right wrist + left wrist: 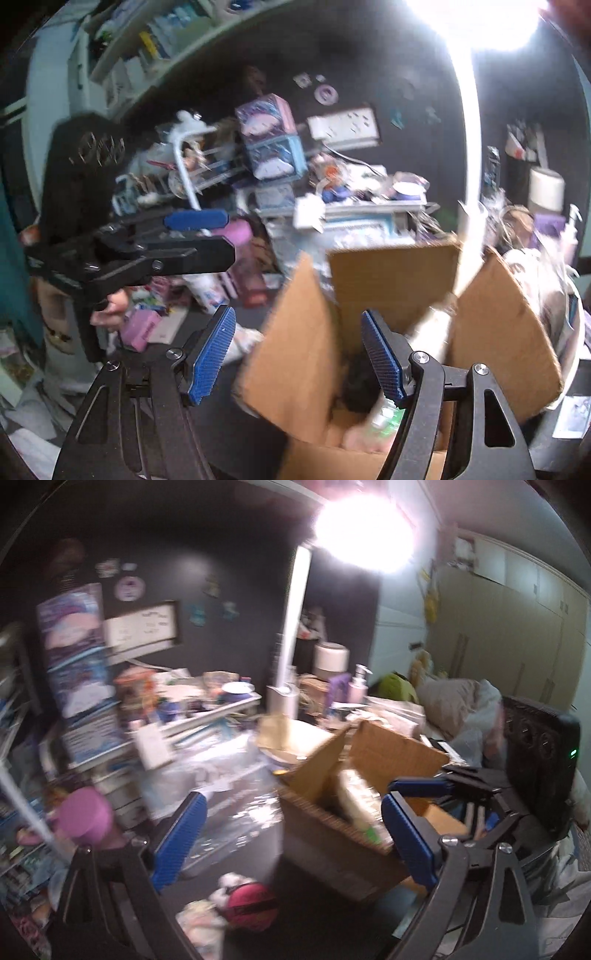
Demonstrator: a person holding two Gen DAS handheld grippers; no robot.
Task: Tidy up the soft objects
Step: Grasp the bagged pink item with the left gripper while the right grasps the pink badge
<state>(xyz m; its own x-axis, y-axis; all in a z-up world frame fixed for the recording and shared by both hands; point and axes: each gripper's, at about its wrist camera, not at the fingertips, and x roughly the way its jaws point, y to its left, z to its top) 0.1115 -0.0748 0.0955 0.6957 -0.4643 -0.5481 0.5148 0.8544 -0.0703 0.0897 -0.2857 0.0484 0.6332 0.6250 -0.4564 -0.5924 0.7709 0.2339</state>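
Left gripper (291, 834): fingers spread wide, nothing between them. Directly below and just ahead of them, on the dark floor, lies a red ball-shaped soft toy (252, 904) with a white plush piece (231, 882) touching its upper left edge and a paler soft heap (201, 923) beside it. These sit low in the left wrist view, between the two fingers in line but beneath them; blur hides any long axis, and the red toy reads as round. Right gripper (299, 354): fingers likewise spread and empty, held over the near corner of the open cardboard box (391, 280), whose flaps stand up; dark and pale soft items lie inside it, indistinct. In the left wrist view the same box (332, 830) stands just right of the floor toys, with the right gripper (417, 786) over it. Judgement: the left gripper is the nearer to the loose toys, and the coming move turns on a downward reach, then a short carry rightward into the box. Beyond, a cluttered counter (207, 716) and a dark wall.
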